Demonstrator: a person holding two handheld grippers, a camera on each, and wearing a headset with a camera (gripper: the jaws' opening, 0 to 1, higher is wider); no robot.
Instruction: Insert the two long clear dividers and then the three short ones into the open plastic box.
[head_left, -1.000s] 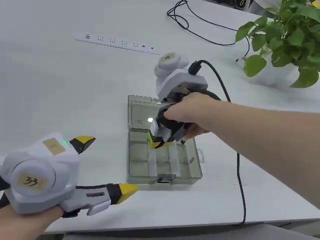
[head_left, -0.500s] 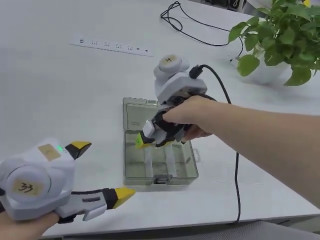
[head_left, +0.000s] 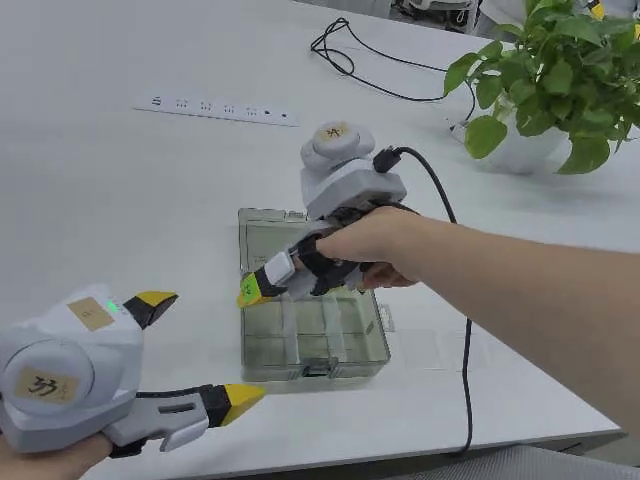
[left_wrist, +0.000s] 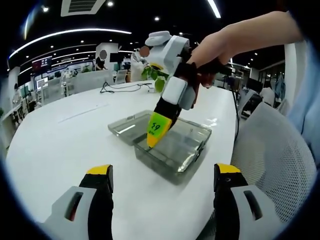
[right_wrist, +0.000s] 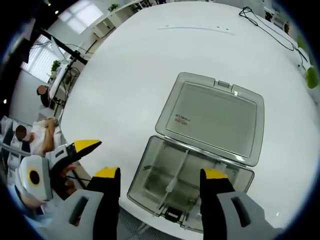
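The smoky clear plastic box (head_left: 270, 368) sits open near the front edge of the white table (head_left: 120, 200), its hinged lid (head_left: 262, 235) laid flat behind it so the tray can be reached from above. The right gripper (right_wrist: 161, 174) hangs just over the tray, tilted down with its yellow tips toward the box's left side. In its own view the jaws stand apart with nothing between them, so it carries no divider at this moment. Inside the tray I make out two long clear dividers (head_left: 289, 325) standing upright, running front to back and splitting the tray into lanes. Whether any short cross pieces are in, I cannot tell through the tinted plastic. My guess is the right gripper hovers there to check or press the seating. The left gripper (head_left: 198, 350) is held low and well to the left of the box, jaws wide and empty, out of the way and, I would judge, ready to fetch another piece. A white power strip (head_left: 215, 107) and a green potted plant (head_left: 545, 70) lie well back from the work
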